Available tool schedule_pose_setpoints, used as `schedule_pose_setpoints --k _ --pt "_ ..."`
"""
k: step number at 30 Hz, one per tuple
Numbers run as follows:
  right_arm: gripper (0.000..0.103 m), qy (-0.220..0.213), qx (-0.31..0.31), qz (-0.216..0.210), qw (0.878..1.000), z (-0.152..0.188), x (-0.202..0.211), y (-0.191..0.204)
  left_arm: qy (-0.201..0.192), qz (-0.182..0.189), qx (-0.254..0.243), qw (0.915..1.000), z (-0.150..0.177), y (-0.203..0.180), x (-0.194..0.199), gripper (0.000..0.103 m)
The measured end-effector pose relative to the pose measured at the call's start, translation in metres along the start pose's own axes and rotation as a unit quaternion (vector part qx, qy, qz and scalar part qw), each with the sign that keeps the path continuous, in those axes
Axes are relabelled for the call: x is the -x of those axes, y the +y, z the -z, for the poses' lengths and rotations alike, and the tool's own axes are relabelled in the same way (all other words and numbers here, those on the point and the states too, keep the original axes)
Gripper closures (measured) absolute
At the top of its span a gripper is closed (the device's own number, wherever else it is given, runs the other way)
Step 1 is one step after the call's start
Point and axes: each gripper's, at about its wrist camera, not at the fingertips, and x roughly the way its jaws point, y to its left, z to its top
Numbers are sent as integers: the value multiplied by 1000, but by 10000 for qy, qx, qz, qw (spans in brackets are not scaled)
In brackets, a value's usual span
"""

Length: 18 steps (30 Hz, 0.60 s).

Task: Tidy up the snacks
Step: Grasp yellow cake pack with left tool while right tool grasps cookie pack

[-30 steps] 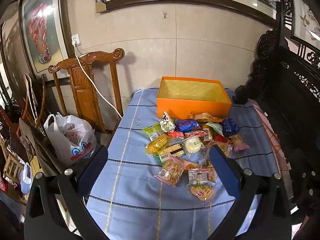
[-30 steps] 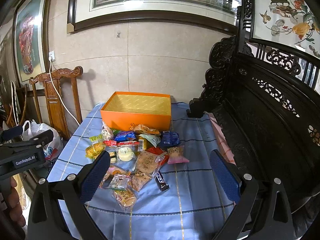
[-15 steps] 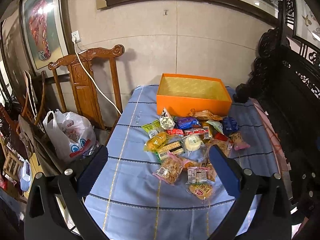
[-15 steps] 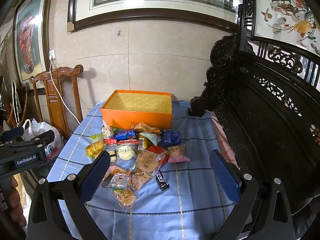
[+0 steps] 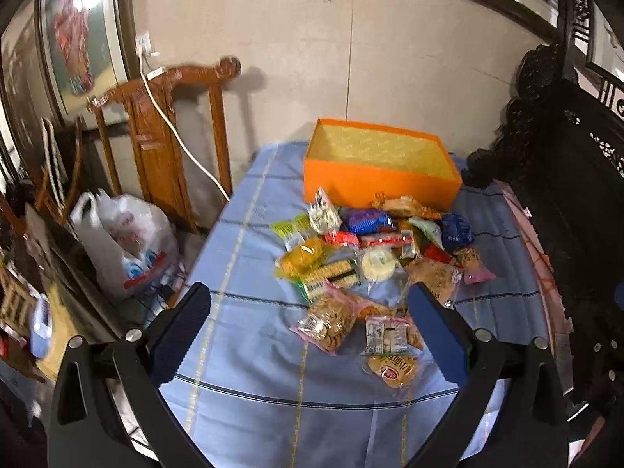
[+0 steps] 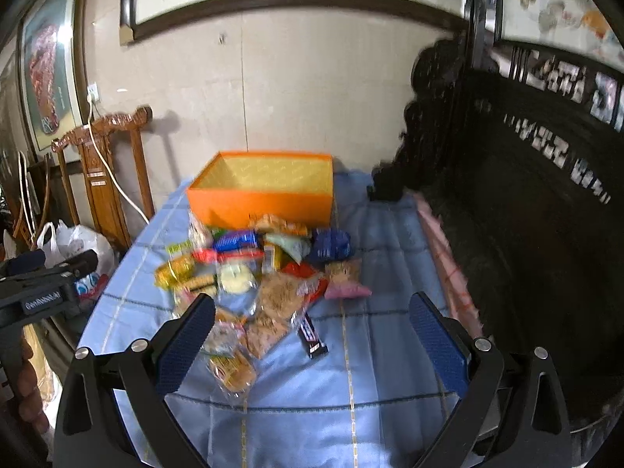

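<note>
Both my grippers hover over the near edge of the blue tablecloth (image 5: 241,355), my left gripper (image 5: 308,323) and right gripper (image 6: 312,327) each spread wide and holding nothing. The snack pile (image 5: 374,257) lies at twelve o'clock, the empty orange box (image 5: 380,181) just beyond it (a chocolate bar (image 6: 311,335) nearest my right).

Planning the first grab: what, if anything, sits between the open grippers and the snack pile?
Nothing visible. Only bare blue tablecloth lies between both grippers and the snack pile; the orange box sits open behind it.
</note>
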Motion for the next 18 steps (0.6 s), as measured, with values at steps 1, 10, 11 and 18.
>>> schedule_pose_setpoints --k 1,10,11,18 --pt "4 130 7 -15 9999 7 -14 -3 21 23 43 10000 5 2 -8 4" --pt "4 912 314 22 9953 43 -111 1 545 -126 18 9984 38 16 -122 4" --pt "4 899 342 4 9954 42 -120 3 519 -91 -70 9986 33 14 -131 4" --pt "4 997 312 -42 9945 22 -181 23 512 30 -328 9981 -9 -1 -206 4"
